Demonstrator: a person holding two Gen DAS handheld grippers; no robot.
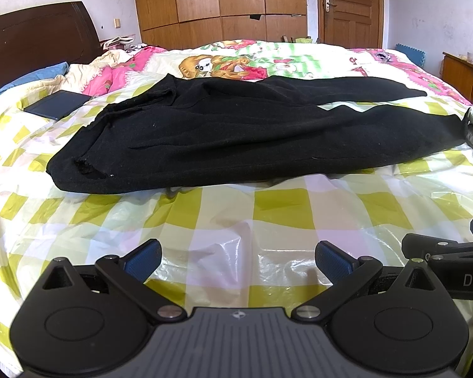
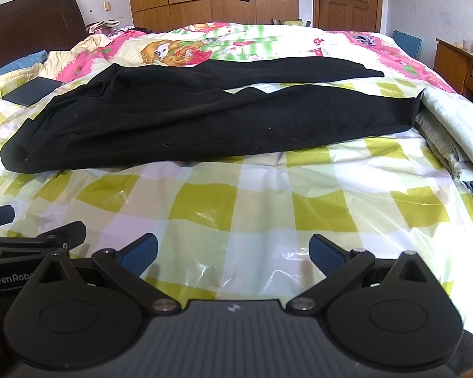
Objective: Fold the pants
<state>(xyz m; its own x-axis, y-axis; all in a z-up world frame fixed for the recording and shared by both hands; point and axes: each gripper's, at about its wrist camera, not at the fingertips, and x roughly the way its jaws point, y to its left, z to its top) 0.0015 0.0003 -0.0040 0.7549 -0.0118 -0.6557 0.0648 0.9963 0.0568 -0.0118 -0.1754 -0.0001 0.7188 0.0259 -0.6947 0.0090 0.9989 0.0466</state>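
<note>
Black pants [image 1: 236, 129] lie flat across the bed, waist at the left, two legs running to the right with a gap between them; they also show in the right wrist view [image 2: 205, 116]. My left gripper [image 1: 238, 263] is open and empty, low over the checked cover, well short of the pants' near edge. My right gripper [image 2: 233, 253] is open and empty too, beside the left one and about as far from the pants. Part of the right gripper [image 1: 451, 261] shows at the right edge of the left wrist view.
The bed has a yellow-checked plastic cover [image 2: 268, 208] and a cartoon quilt [image 1: 236, 60] behind. A dark flat book or tablet [image 1: 58, 103] lies at the left. Folded pale laundry [image 2: 451, 138] sits at the right by the leg ends. A wooden headboard, wardrobe and door stand behind.
</note>
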